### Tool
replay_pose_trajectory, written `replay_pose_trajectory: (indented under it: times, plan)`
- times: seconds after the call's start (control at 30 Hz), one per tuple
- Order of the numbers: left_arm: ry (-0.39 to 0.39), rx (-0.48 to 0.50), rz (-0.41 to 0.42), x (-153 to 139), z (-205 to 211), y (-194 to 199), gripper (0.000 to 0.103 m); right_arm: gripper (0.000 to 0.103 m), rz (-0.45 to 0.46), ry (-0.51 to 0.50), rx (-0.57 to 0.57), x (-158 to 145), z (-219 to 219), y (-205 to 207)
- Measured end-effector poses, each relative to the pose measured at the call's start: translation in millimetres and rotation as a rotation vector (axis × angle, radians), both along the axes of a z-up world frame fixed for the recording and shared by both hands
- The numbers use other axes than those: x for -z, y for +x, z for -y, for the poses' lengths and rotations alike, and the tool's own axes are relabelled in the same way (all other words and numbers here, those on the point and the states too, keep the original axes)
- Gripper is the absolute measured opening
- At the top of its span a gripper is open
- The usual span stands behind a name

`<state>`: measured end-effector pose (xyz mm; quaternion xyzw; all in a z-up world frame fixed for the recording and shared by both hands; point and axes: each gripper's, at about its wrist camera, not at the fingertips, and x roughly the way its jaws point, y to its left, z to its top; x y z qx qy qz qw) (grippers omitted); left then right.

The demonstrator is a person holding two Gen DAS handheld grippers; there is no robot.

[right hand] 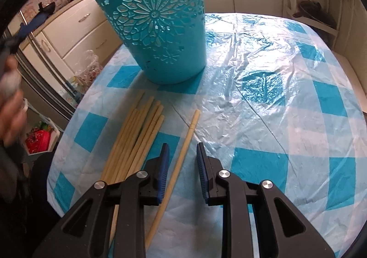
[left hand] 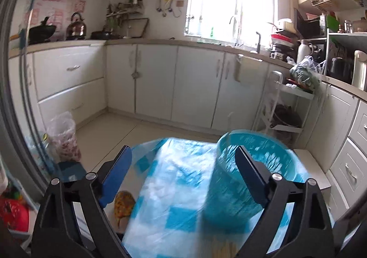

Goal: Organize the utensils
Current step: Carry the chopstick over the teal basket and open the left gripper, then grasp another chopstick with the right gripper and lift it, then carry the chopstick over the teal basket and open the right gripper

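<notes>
A teal cut-out plastic holder (right hand: pixel 156 28) stands upright on the blue-and-white checked tablecloth (right hand: pixel 275 97). A bundle of pale wooden chopsticks (right hand: pixel 137 141) lies in front of it, and a single chopstick (right hand: pixel 183 150) lies apart to the right. My right gripper (right hand: pixel 182 149) is open, low over the table, with the single chopstick lying between its fingers. My left gripper (left hand: pixel 184 154) is open and empty, held above the table, with the holder (left hand: pixel 243 173) blurred just behind its right finger (left hand: pixel 250 166).
White kitchen cabinets (left hand: pixel 160 79) and a counter with kettle, pans and sink run behind the table. A white shelf trolley (left hand: pixel 286 106) stands at the right, a plastic bag (left hand: pixel 63 136) on the floor at the left, and a fridge (right hand: pixel 45 88) beside the table.
</notes>
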<state>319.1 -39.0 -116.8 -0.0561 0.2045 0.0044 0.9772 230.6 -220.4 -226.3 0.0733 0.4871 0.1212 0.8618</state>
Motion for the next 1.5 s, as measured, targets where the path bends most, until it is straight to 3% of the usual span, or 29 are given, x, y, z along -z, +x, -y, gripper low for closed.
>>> replay_pose_trajectory:
  times: [0.17,0.33,0.43,0.5,0.63,0.8,0.9,1.03,1.13,1.27,1.5]
  plan:
    - [-0.052,-0.018,-0.084,34.5,-20.0,1.4,0.088,0.024,-0.010,-0.082,0.031,-1.6,-12.0,7.9]
    - [-0.047,-0.010,-0.095,48.2,-23.0,1.1,0.087,0.020,-0.016,-0.226,0.002,-2.6,-28.2,8.6]
    - [-0.026,0.012,-0.110,55.4,-20.9,1.6,0.087,0.007,-0.039,-0.213,-0.023,-3.5,-26.7,7.7]
    - [-0.025,0.024,-0.129,60.4,-20.5,3.4,0.087,0.006,-0.047,-0.185,-0.011,-3.8,-20.8,3.5]
    - [-0.023,0.033,-0.155,65.2,-16.9,5.7,0.088,0.006,-0.039,-0.026,0.064,-13.0,5.1,-10.4]
    - [-0.023,0.039,-0.178,70.5,-13.5,7.1,0.087,0.006,0.104,0.181,0.096,-68.3,24.4,-19.9]
    - [-0.026,0.040,-0.188,73.5,-11.5,7.0,0.087,0.006,0.250,0.270,0.087,-120.6,25.5,-10.1]
    - [-0.027,0.041,-0.199,77.3,-9.7,7.3,0.088,0.006,0.478,0.346,0.103,-187.1,19.4,13.3]
    - [-0.031,0.047,-0.212,79.8,-9.0,9.1,0.088,0.006,0.630,0.336,0.160,-214.5,10.4,37.4]
    - [-0.033,0.055,-0.221,82.7,-8.2,9.9,0.088,0.006,0.688,0.286,0.275,-210.0,4.9,81.7]
    - [-0.062,0.065,-0.238,84.5,-12.4,13.2,0.088,0.006,0.634,0.217,0.361,-177.3,3.2,114.3]
